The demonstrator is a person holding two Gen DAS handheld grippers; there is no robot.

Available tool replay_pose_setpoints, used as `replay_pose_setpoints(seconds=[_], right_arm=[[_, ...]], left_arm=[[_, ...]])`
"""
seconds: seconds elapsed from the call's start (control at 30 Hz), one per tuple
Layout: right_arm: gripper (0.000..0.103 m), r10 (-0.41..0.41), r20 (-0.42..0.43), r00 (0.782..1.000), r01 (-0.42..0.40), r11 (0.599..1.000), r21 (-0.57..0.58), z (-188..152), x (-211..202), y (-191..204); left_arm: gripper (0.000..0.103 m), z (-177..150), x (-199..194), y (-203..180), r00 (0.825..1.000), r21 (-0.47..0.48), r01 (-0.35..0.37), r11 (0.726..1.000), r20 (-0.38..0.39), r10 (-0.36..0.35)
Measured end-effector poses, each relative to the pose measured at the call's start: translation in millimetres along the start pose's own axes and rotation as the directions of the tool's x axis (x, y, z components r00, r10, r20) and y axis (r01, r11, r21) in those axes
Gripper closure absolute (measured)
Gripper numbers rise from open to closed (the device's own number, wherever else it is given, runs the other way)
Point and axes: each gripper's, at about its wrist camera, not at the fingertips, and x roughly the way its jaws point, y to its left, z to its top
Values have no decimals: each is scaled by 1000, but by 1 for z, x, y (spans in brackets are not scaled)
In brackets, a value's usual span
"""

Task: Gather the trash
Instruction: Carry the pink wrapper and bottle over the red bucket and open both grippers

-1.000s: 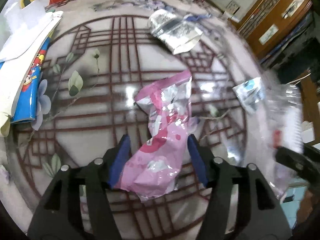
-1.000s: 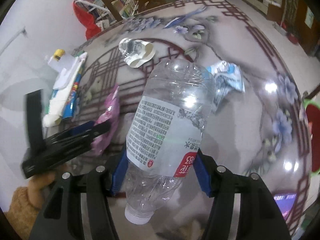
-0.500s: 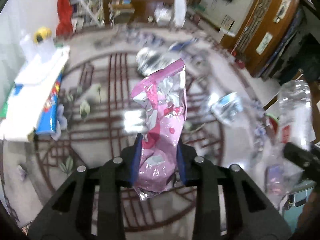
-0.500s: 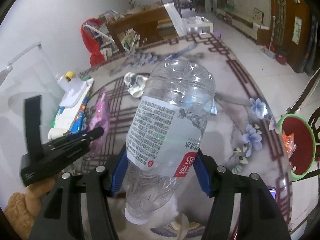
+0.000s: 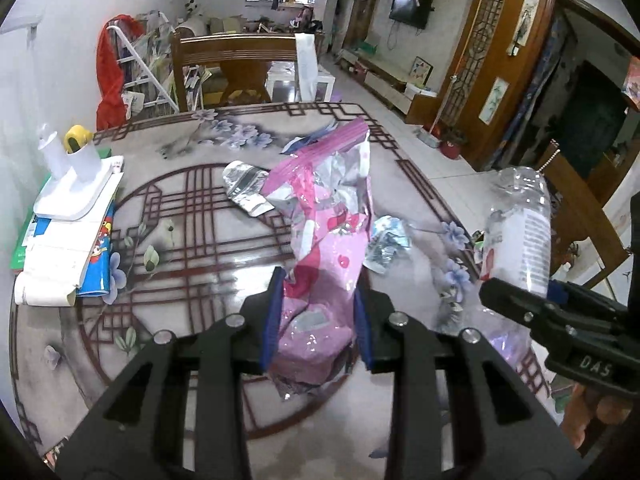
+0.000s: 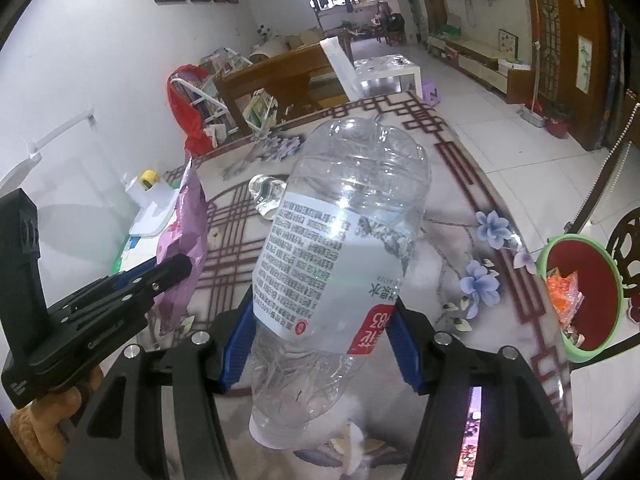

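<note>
Pink foil wrapper (image 5: 328,240) sits clamped in the left claw (image 5: 316,320) above the desk (image 5: 192,240); the right claw (image 6: 320,344) grips a clear plastic bottle (image 6: 340,248), cap down.

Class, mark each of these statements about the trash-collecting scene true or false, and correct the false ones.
1. The left gripper is shut on the crumpled pink foil wrapper. True.
2. The right gripper holds the clear plastic bottle cap upward. False: its white cap points down, toward the camera.
3. The green-rimmed red bin already holds some orange trash. True.
4. The table has no trash left. False: a crumpled silver wrapper and a blue-and-white wrapper remain on it.
</note>
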Motion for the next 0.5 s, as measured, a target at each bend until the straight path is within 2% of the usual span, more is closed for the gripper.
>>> replay_pose_setpoints(seconds=[0.2, 0.5], right_arm=[[44, -27, 17, 999, 27, 999, 26, -2, -16, -29], [44, -98, 40, 994, 94, 990, 101, -2, -52, -103]], left_arm=[[72, 4, 1, -31, 999, 22, 38, 999, 6, -38], [72, 13, 18, -109, 994, 90, 113, 990, -6, -113]])
